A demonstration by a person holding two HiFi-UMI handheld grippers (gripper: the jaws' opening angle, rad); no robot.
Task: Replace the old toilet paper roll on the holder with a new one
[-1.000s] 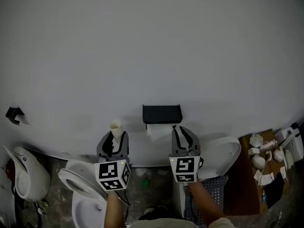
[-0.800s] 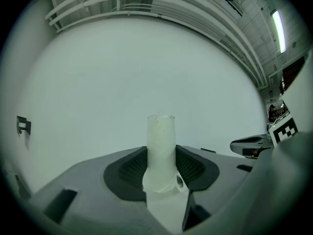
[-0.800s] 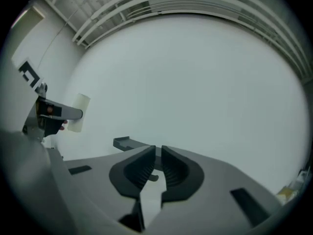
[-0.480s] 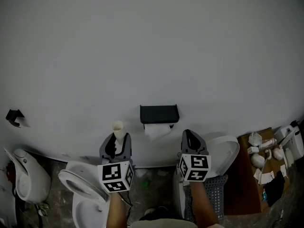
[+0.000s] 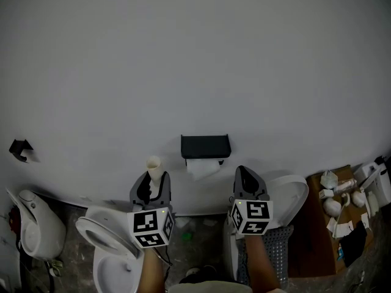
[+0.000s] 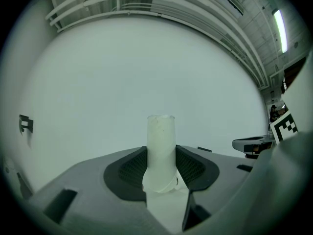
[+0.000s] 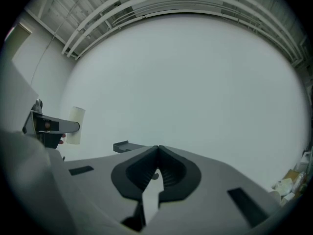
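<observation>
Evidently the right gripper (image 5: pixel 245 174) had just finished its business at the holder (image 5: pixel 206 146). A second earlier it sat close under the black bracket with its jaws slightly parted. It had since slid off to the right and rolled a little about its own line, and its jaws had just been closing until they met with nothing between them. The left gripper (image 5: pixel 149 180) had not budged. Its jaws were clamped on the bare cardboard tube (image 6: pixel 161 148), which stood upright between the pads and poked well above them, left of the holder and apart from it. White paper (image 5: pixel 201 167) hung directly beneath the holder against the wall (image 5: pixel 195 60), with neither gripper touching it. Judging by this, the swap looked all but done, with the spent core out and in the left grip, fresh paper on the bracket, and the right gripper let go and drawn clear. Whether the roll sat fully home could not be told at that size. Getting rid of the tube seemed to be what remained.
</observation>
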